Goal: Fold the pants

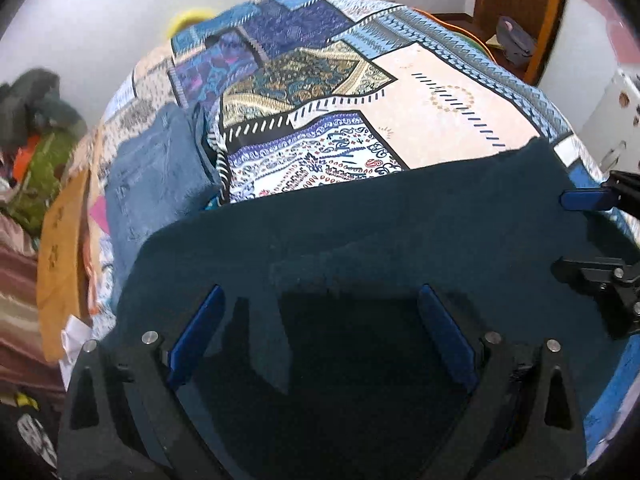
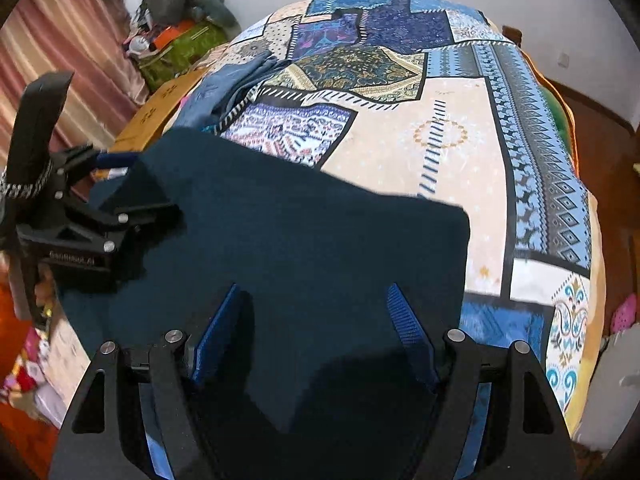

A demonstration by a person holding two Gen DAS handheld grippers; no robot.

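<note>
White walls and a wooden door frame (image 1: 520, 8) ring the bed (image 2: 460, 168), which wears a patchwork cover of blue, cream and paisley panels. Across its near end lie the dark teal pants (image 1: 360, 232), spread flat as a wide folded slab with a straight far edge. Folded blue jeans (image 1: 160, 168) sit just beyond them toward the left side of the cover, beside a cardboard box (image 1: 64, 248) at the bed's edge, and a heap of clothes (image 2: 180, 4) is piled near the striped curtain (image 2: 60, 40).

I see my left gripper (image 1: 320, 300) pointing steeply down over the pants, its blue pads spread wide with only flat cloth beneath them, nothing pinched. My right gripper (image 2: 316, 292) stands over the other end of the same cloth, jaws apart too, the fabric lying loose between the fingers (image 2: 408, 320). From each wrist view the other gripper shows at the picture's edge, over the outer part of the pants.
</note>
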